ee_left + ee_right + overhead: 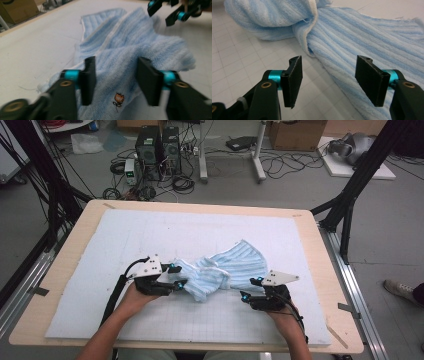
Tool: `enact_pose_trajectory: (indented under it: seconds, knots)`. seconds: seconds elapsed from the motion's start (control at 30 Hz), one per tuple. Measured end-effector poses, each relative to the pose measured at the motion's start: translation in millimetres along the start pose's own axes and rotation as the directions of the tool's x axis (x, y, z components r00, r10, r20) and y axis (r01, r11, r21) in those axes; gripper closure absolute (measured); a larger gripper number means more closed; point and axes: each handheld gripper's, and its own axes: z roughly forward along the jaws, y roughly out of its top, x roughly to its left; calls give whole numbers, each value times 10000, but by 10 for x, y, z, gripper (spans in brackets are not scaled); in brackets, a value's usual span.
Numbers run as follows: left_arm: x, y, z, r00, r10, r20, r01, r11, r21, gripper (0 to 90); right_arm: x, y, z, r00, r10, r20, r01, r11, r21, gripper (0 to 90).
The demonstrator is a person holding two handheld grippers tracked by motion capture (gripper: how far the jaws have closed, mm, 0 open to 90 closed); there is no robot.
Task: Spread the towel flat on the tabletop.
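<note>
Crumpled blue towel [225,269] sits mid-mat, left gripper [176,276] at its 9 o'clock end and right gripper [251,288] at 4 o'clock, both with jaws apart, so shallow bites risk pinching only one layer.

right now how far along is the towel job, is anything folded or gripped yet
Nothing looks done: the blue striped towel lies crumpled on the grid mat. In hand: the left gripper has its open jaws either side of a towel end, and the right gripper is open at the other edge, not closed on it. Left: gripping, spreading and folding.
</note>
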Motion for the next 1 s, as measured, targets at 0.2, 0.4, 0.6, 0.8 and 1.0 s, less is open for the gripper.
enact_pose_trajectory:
  seconds: [0.2, 0.4, 0.6, 0.8, 1.0]
  knots:
    - [41, -13, -14, 9970, -128, -766, 139, 9998, 132, 873, 50, 22, 39, 9994, -255, -240, 256, 9996, 66, 558]
    - [152, -2, -161, 9872, -783, -1389, 718, 9961, -507, 874, 134, 21, 124, 9946, -860, -581, 885, 9952, 428, 594]
    - [185, 0, -220, 9808, -1002, -1670, 894, 9935, -709, 873, 195, 61, 258, 9882, -1284, -841, 1340, 9889, 648, 640]
    - [231, -6, -313, 9719, -1344, -1932, 1162, 9879, -1025, 874, 186, 160, 439, 9813, -1925, 37, 1914, 9772, 915, 592]
    - [278, -59, -395, 9627, -1656, -2139, 1434, 9829, -1154, 874, 140, 262, 639, 9649, -2569, 554, 2478, 9595, 1338, 727]
